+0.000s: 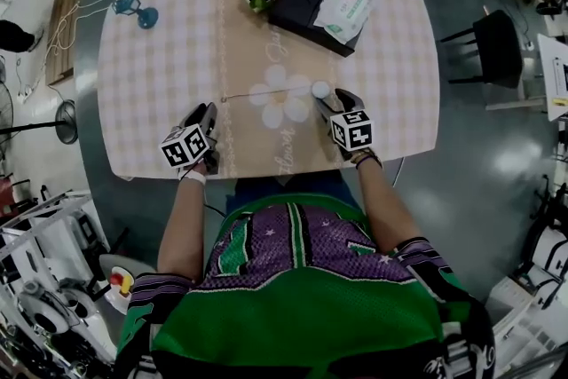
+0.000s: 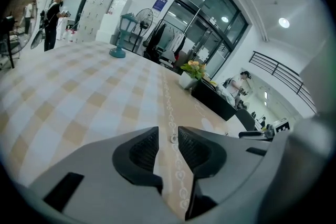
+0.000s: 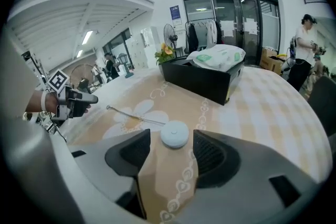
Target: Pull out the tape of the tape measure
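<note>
Checked table (image 1: pixel 151 102), tape measure (image 1: pixel 320 90) well inside edges

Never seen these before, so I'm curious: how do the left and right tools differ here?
The left tool holds its jaws narrowly apart; the right tool wider. The left tool has only the tape's end ahead of it; the right tool has the white tape measure at its jaw tips, unpinched. Both are open and tilted down over the table.

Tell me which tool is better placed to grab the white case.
Right: the right tool, jaws open, straddles the case; the left tool sits at the far end of the tape.
</note>
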`<state>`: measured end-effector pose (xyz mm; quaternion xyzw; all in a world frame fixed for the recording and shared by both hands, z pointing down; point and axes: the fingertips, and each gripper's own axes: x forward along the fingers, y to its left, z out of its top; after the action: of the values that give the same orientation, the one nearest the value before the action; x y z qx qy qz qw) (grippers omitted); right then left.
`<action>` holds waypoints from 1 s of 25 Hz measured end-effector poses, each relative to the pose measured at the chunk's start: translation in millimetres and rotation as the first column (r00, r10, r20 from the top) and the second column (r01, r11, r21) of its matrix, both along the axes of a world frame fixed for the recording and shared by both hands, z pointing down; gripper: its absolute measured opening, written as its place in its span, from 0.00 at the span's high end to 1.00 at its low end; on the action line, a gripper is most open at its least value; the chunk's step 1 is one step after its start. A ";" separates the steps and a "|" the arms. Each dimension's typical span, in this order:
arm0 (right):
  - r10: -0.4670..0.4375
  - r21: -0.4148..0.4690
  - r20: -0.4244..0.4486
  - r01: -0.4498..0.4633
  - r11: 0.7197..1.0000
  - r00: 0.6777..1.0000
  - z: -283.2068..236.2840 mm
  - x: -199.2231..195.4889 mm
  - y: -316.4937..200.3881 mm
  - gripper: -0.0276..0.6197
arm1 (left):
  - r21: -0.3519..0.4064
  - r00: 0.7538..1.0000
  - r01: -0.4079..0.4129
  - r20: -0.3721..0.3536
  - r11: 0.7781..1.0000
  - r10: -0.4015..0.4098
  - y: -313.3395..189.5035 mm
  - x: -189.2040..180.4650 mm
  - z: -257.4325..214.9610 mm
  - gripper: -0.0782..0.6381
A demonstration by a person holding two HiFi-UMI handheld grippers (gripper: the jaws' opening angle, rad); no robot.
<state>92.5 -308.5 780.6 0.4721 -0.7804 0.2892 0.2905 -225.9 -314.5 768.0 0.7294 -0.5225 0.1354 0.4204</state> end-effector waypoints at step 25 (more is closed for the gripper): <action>0.009 0.170 0.012 -0.011 0.985 1.000 -118.1 -29.9 111.5 0.60 | 0.332 0.990 -0.130 -0.012 0.934 0.141 66.3 -13.7 -130.5 0.72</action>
<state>62.6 -197.0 662.4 0.4976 -0.8014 0.2257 0.2435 -239.6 -248.1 637.5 0.8259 -0.4788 0.0618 0.2912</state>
